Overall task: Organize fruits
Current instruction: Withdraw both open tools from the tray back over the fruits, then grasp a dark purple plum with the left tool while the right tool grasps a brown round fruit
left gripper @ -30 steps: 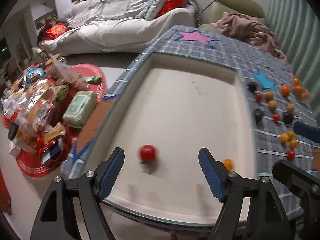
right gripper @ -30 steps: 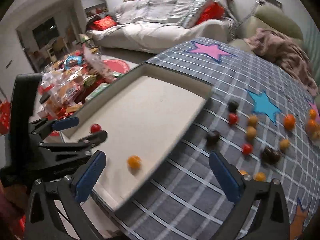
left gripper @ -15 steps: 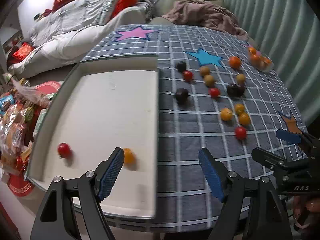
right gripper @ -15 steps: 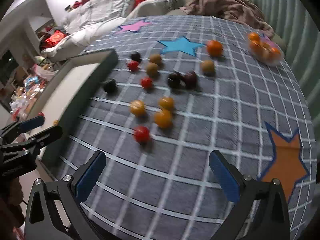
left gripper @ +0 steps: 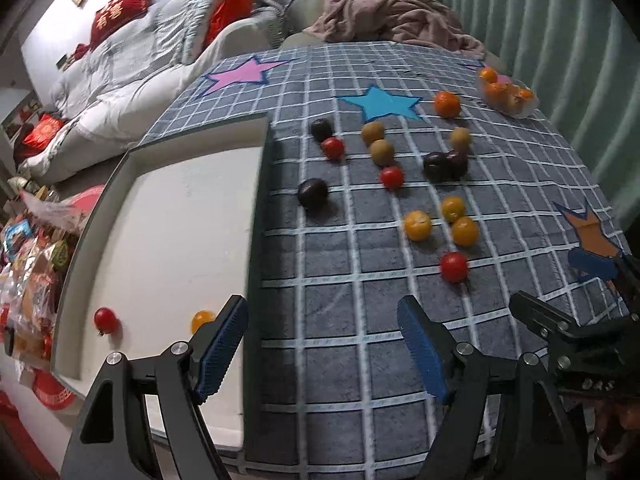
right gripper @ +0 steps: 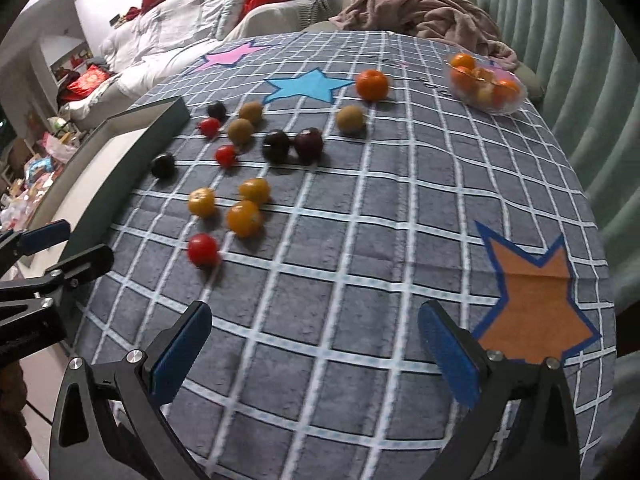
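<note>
Small fruits lie loose on a grey checked cloth (left gripper: 344, 320): red tomatoes (left gripper: 453, 266), yellow ones (left gripper: 418, 225), dark plums (left gripper: 313, 193) and brown ones (left gripper: 382, 151). The white tray (left gripper: 168, 216) at the left holds one red tomato (left gripper: 105, 319) and one yellow fruit (left gripper: 201, 319). My left gripper (left gripper: 322, 354) is open and empty over the tray's right edge. My right gripper (right gripper: 314, 356) is open and empty above bare cloth, below the red tomato (right gripper: 203, 249) and the yellow fruits (right gripper: 244, 218).
A clear bowl of oranges (right gripper: 486, 86) stands at the far right, with a loose orange (right gripper: 372, 85) beside it. Star patches mark the cloth, an orange one (right gripper: 532, 300) near my right gripper. A sofa (left gripper: 132, 64) and floor clutter (left gripper: 32, 256) lie to the left.
Both grippers have swung right, from over the tray to the cloth with the loose fruits. The red tomato and yellow fruit stay in the tray. Both grippers stay open.
</note>
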The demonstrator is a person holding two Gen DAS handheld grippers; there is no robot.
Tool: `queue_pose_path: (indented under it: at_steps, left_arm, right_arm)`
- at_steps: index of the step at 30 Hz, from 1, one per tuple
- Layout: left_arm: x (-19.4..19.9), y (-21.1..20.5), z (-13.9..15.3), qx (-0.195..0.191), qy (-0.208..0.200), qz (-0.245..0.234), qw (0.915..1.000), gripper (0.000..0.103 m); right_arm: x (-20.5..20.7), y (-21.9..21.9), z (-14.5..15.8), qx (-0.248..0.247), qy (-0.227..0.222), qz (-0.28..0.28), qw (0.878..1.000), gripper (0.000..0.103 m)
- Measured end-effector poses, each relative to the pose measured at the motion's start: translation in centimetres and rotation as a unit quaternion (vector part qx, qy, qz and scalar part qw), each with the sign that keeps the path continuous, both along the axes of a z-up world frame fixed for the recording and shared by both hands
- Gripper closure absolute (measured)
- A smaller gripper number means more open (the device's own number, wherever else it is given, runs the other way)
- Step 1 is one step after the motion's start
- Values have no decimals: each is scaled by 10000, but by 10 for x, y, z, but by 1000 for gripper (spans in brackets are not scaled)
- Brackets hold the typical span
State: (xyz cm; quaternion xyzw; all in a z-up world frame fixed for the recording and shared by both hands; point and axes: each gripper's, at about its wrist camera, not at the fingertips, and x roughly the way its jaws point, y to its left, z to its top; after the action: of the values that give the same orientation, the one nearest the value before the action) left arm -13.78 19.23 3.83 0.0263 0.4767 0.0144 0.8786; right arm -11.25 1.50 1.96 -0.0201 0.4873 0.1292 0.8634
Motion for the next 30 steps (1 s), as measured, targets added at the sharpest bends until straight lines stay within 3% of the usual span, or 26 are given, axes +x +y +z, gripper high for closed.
queue_pose_path:
  at_steps: [8, 11, 16, 28, 30]
  left_arm:
    - [19, -25, -18, 88, 161, -96, 9998, 25]
    - [33, -19, -29, 202, 239, 140, 9994, 25]
    - [54, -1, -31, 3, 259, 510, 9984, 25]
    - [98, 0, -34, -113, 21, 613, 9981, 25]
    - [102, 0, -35, -139, 7, 624, 9980, 25]
  right_arm:
    - [16, -24, 0, 128, 9, -208, 9997, 0]
    - [28, -31, 3, 145, -17, -264, 9995, 0]
    - [58, -37, 2, 110, -43, -350, 9993, 0]
    - [130, -15, -13, -129, -186, 113, 9997, 2]
    - [138, -13, -10, 14, -272, 121, 9996, 2]
